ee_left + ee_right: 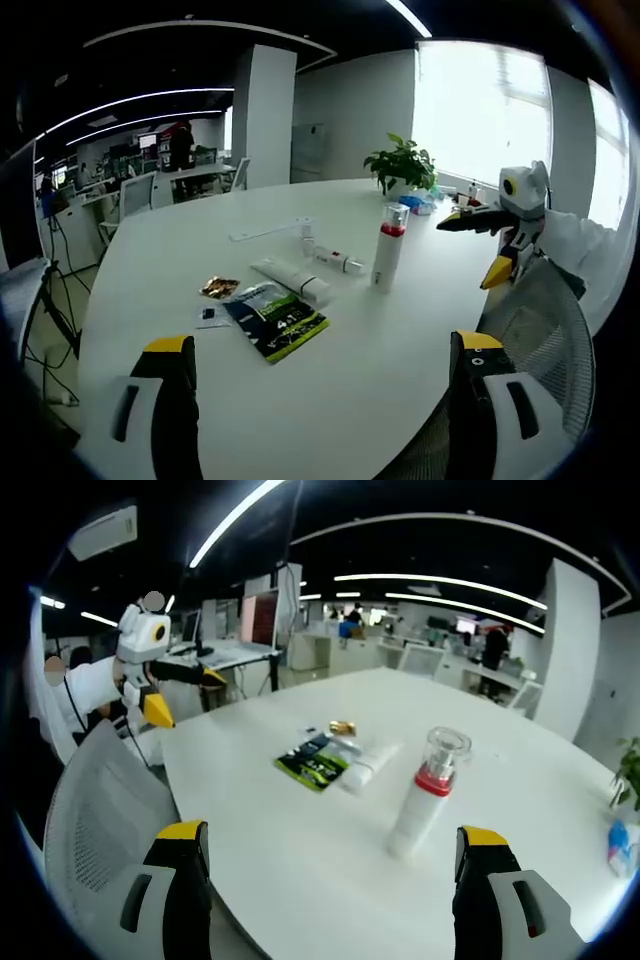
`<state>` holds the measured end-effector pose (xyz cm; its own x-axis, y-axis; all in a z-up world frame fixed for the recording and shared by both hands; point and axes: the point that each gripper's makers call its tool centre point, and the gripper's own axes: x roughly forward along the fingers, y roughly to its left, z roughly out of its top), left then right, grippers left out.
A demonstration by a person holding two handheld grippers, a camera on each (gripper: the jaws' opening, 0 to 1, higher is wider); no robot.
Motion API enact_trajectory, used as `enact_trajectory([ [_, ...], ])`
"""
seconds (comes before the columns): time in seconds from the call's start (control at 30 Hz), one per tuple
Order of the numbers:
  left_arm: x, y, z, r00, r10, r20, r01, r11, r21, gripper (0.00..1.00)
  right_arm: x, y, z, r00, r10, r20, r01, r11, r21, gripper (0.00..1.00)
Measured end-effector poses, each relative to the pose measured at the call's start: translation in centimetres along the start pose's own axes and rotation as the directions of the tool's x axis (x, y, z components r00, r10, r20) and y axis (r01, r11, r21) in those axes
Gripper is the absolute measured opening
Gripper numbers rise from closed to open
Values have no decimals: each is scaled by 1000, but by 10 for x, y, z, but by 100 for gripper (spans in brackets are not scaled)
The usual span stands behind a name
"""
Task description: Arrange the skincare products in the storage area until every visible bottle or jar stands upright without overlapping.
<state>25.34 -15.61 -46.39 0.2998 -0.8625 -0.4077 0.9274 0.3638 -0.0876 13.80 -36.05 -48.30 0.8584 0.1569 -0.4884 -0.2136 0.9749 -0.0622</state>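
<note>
The tall white bottle (388,245) with the red band and clear cap stands upright right of centre in the left gripper view, and centre-right in the right gripper view (428,792). Just left of it in the left gripper view, a white tube (293,280) lies flat beside a dark green sachet (276,319), and a small white bottle with a red mark (338,261) lies on its side. A small gold packet (219,288) sits at the left end of the group.

My left gripper (325,385) is apart and holds nothing, low in its frame. My right gripper (335,875) is likewise spread and empty. Each appears in the other's picture: the right one at the right edge (475,245), the left one at the upper left (185,692), both off the table (200,240).

Risks, as I judge them: the upright bottle is tall and narrow, so a jaw sweeping toward the lying items could topple it. The lying bottle may roll when nudged. The tube looks soft and may not stand on its cap.

The table's near edge runs along the bottom of both frames, with a mesh chair (95,820) beside it. The white surface around the cluster is open on all sides. A potted plant (402,167) stands well behind.
</note>
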Motion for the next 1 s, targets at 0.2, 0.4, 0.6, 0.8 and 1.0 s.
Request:
enact_trajectory([
  [0.2, 1, -3, -3, 1000, 1, -7, -1, 1000, 6, 100, 3, 6, 4, 1000, 12, 0, -12, 1000, 1, 99],
  [0.4, 2, -3, -5, 1000, -4, -8, 4, 1000, 0, 100, 10, 16, 10, 999, 36, 0, -36, 999, 5, 99],
  [0.6, 1, 2, -3, 1000, 0, 1, 0, 1000, 5, 100, 19, 26, 21, 998, 60, 9, -60, 998, -3, 99],
  [0.8, 2, 2, -4, 1000, 3, 6, -3, 1000, -3, 100, 34, 41, 28, 993, 117, 10, -117, 993, -11, 99],
  [1.0, 3, 2, -5, 1000, -4, 11, 4, 1000, -9, 100, 49, 50, 35, 989, 147, 9, -147, 989, -2, 99],
])
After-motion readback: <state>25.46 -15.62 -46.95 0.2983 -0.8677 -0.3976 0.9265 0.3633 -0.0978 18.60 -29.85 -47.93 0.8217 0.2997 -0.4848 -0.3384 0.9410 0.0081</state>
